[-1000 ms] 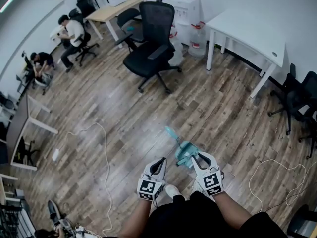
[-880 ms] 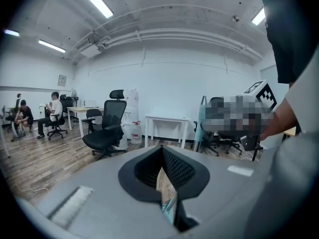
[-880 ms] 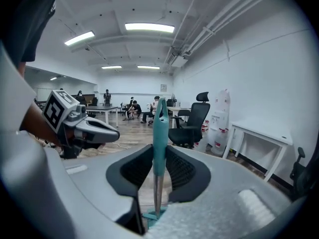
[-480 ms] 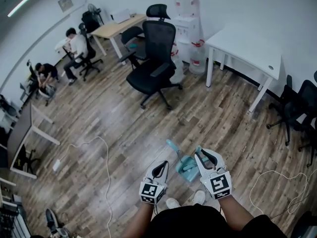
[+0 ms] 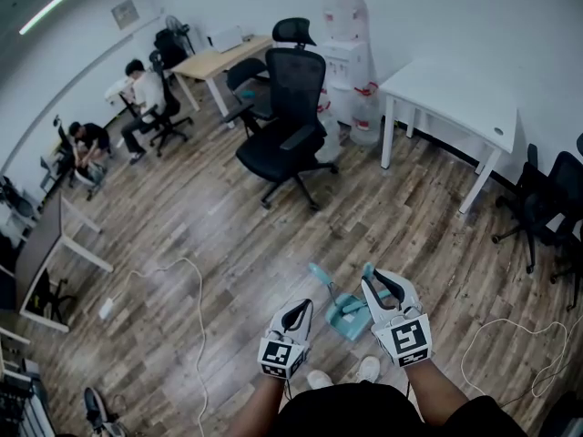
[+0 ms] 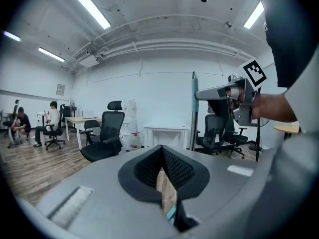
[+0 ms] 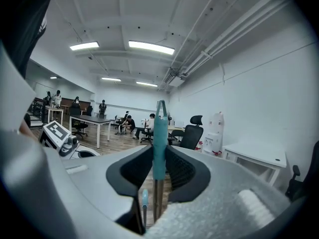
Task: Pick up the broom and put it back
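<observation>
open-plan office with a wood-plank floor
black swivel chairs, a white desk and a wooden desk, seated people at the far side, water jugs by the wall, strip lights overhead.

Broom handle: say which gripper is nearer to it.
Right. The right gripper is clamped on the broom handle. The left gripper, jaws together and empty, hangs off to the handle's left without touching it.
</observation>
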